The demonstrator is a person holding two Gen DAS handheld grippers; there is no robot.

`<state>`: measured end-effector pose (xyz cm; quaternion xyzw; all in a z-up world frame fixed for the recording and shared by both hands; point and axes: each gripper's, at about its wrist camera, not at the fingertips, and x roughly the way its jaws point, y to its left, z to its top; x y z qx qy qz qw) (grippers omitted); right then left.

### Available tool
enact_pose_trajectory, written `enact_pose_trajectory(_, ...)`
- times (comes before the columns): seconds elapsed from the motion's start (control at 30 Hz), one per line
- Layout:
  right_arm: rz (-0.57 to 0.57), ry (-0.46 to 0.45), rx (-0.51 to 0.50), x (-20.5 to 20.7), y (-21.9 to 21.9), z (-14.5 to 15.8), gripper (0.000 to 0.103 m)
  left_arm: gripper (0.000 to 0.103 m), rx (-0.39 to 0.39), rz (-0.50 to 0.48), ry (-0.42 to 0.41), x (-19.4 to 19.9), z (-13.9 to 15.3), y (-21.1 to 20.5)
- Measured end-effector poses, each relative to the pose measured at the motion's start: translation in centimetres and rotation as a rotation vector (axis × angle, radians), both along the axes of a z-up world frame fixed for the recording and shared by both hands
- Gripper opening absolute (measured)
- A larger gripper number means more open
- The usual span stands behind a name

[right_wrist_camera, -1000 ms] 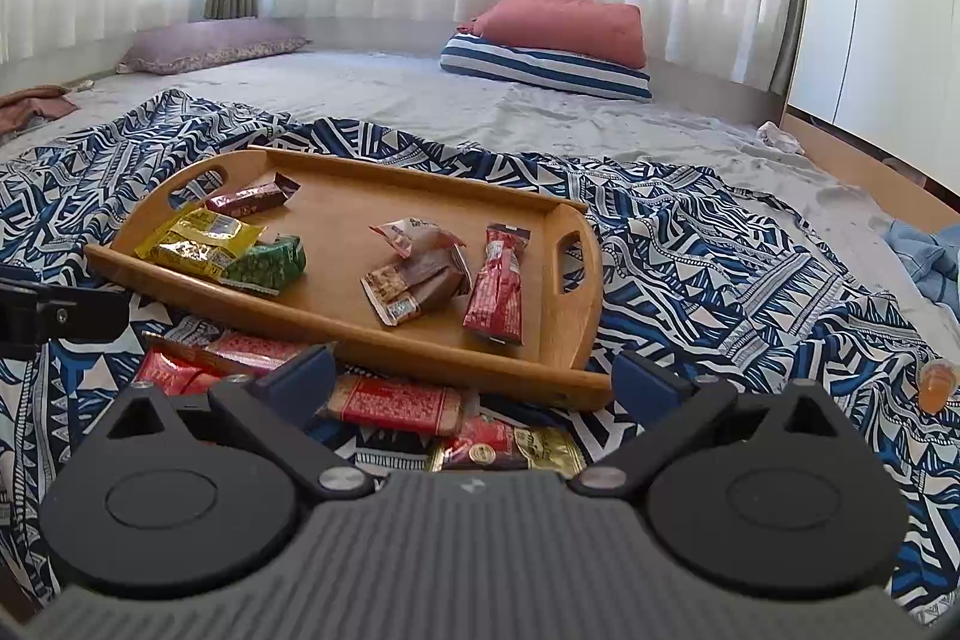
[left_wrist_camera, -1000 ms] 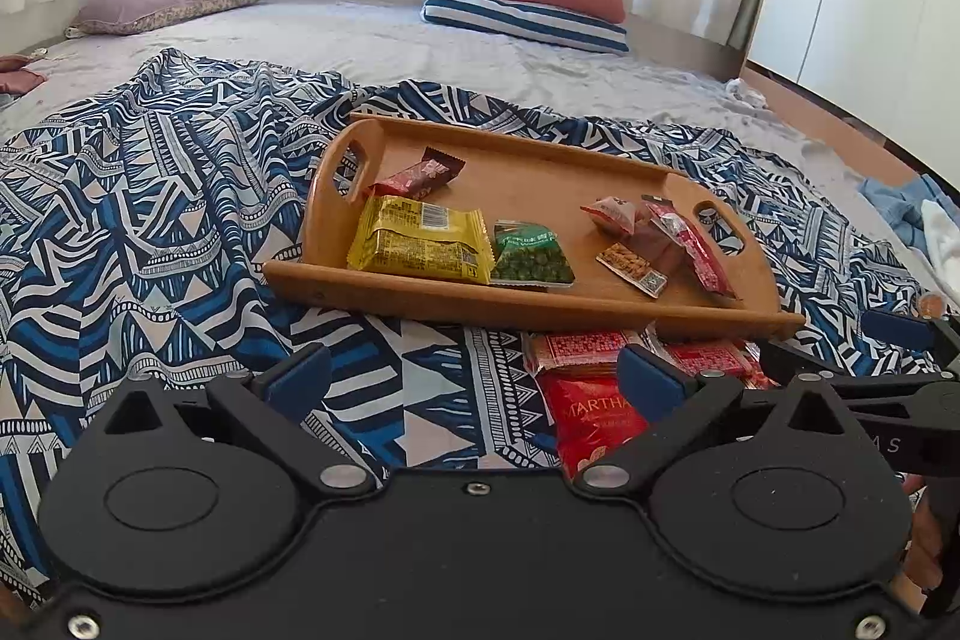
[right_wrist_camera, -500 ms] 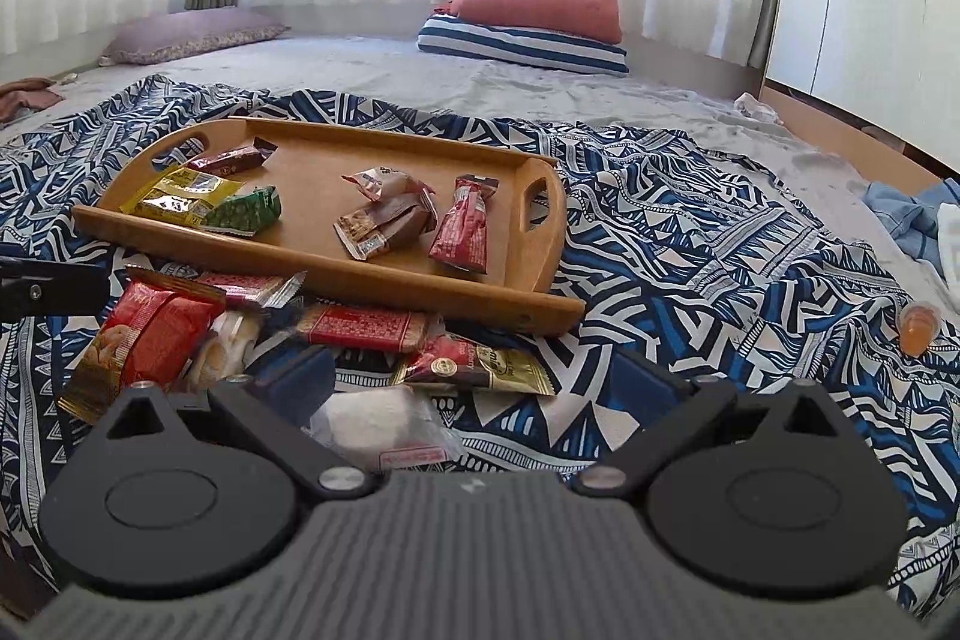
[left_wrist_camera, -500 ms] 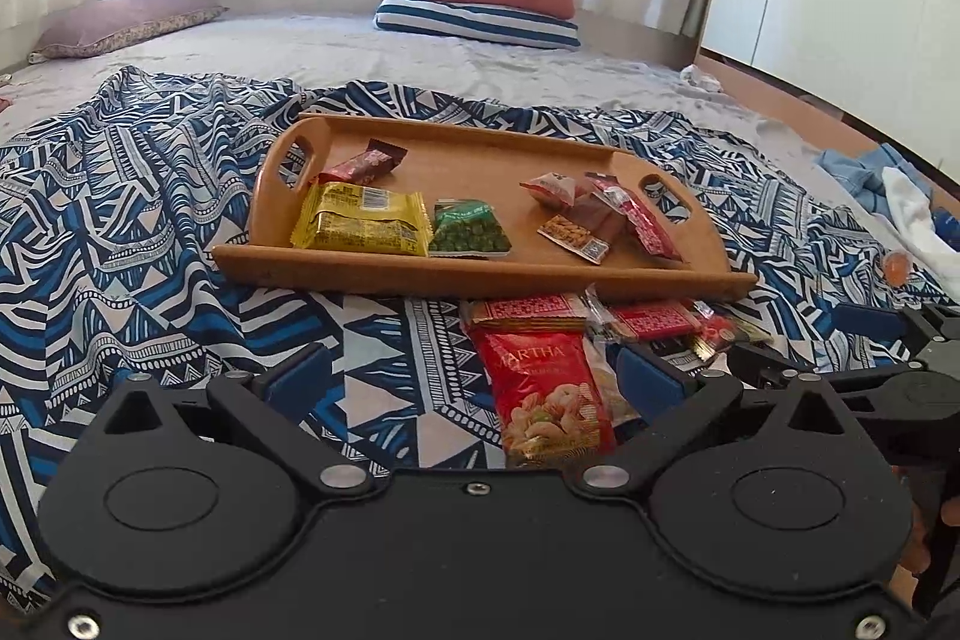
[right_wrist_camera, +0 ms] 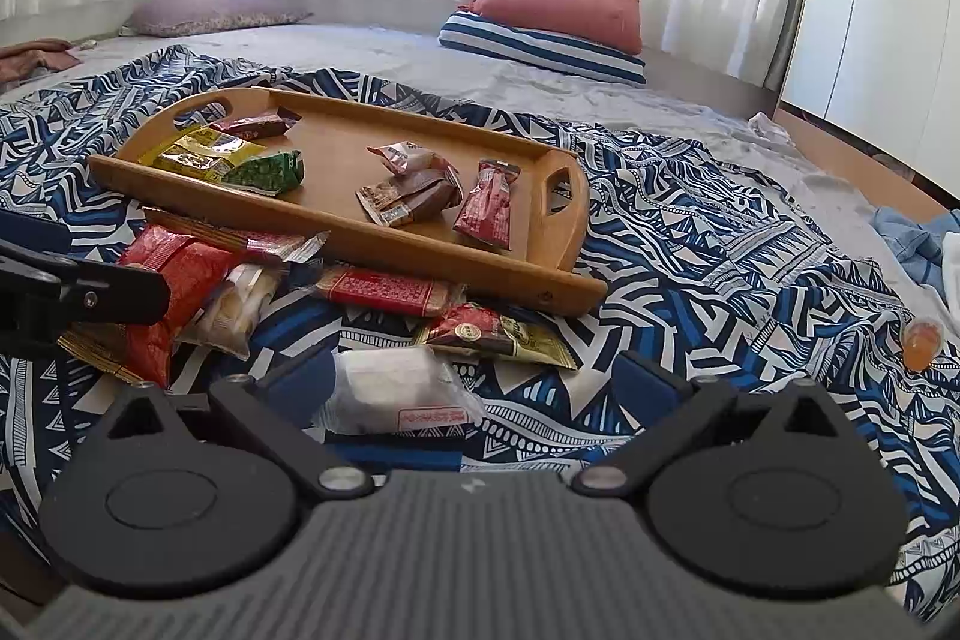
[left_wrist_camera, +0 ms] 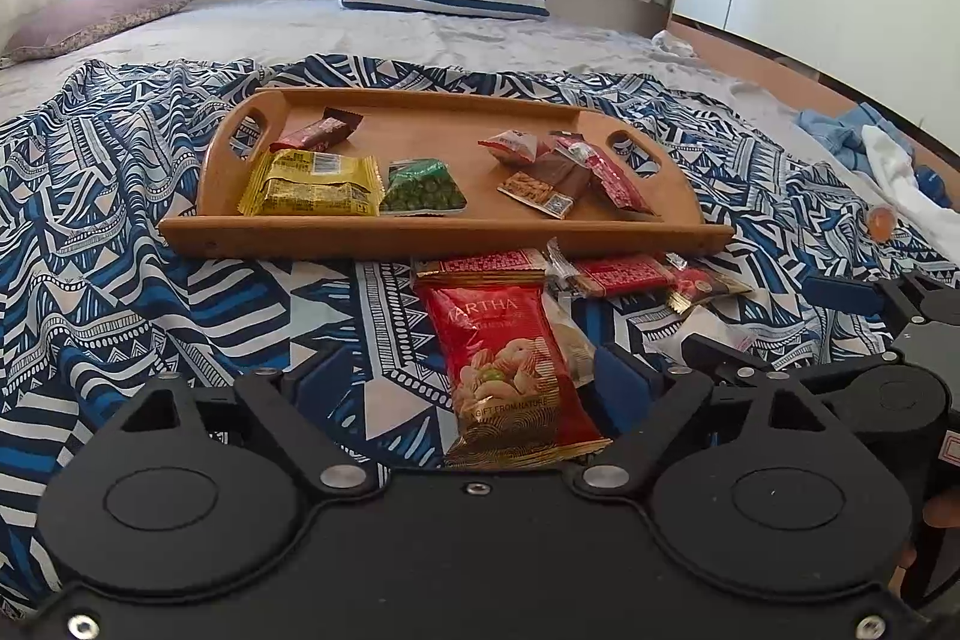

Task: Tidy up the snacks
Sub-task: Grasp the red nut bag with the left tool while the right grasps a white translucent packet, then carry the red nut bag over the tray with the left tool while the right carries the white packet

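Near end of red nut bag [left_wrist_camera: 510, 370] covered by left gripper [left_wrist_camera: 468, 382] body at 6 o'clock. Pale cracker pack [left_wrist_camera: 570, 340] mostly tucked under that bag. Print on tray snacks too small to read. White packet [right_wrist_camera: 396, 388] partly masked by right gripper [right_wrist_camera: 474, 382] at 6 o'clock.

The left gripper [left_wrist_camera: 462, 376] was matte black with round embossed discs, silver rivets and screws and blue-padded fingers [left_wrist_camera: 621, 379], while the right gripper [right_wrist_camera: 474, 385] had a ribbed grey body, black linkages and blue fingers [right_wrist_camera: 645, 379].
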<state>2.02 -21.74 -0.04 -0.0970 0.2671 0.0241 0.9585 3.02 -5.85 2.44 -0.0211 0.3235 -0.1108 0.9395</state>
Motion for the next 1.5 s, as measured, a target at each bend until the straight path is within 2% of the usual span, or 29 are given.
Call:
enact_pose_trajectory(0.2, -0.009, 0.003, 0.037, 0.1, -0.4, -0.3, 0.103, 0.067, 0.011, -0.025, -0.003, 0.1, -0.1, -0.6)
enact_pose_trajectory(0.37, -0.004, 0.009, 0.054, 0.1, -0.4, -0.3, 0.103, 0.062, 0.007, -0.042, -0.002, 0.2, -0.1, -1.3)
enact_pose_trajectory(0.5, 0.013, 0.012, 0.064, -0.1, -0.1, -0.5, 0.103, 0.047, 0.009, -0.032, 0.015, 0.6, -0.4, -1.5)
enact_pose_trajectory(0.83, 0.065, 0.015, 0.055, -0.8, 1.3, -1.0, 0.102, 0.044, -0.011, -0.008, 0.011, 0.5, -0.2, -0.7)
enact_pose_trajectory(1.07, 0.080, 0.025, 0.095, -0.7, 1.5, -0.9, 0.088, 0.043, -0.016, 0.007, 0.001, 0.4, 0.3, 0.2)
enact_pose_trajectory(1.23, 0.068, 0.041, 0.127, -0.5, 1.2, -0.8, 0.064, 0.043, -0.014, 0.017, -0.006, 0.4, 0.6, 0.6)
enact_pose_trajectory(1.5, 0.036, 0.021, 0.135, -0.8, 0.9, 0.1, 0.057, 0.043, -0.016, 0.035, -0.017, 0.8, 1.3, 1.6)
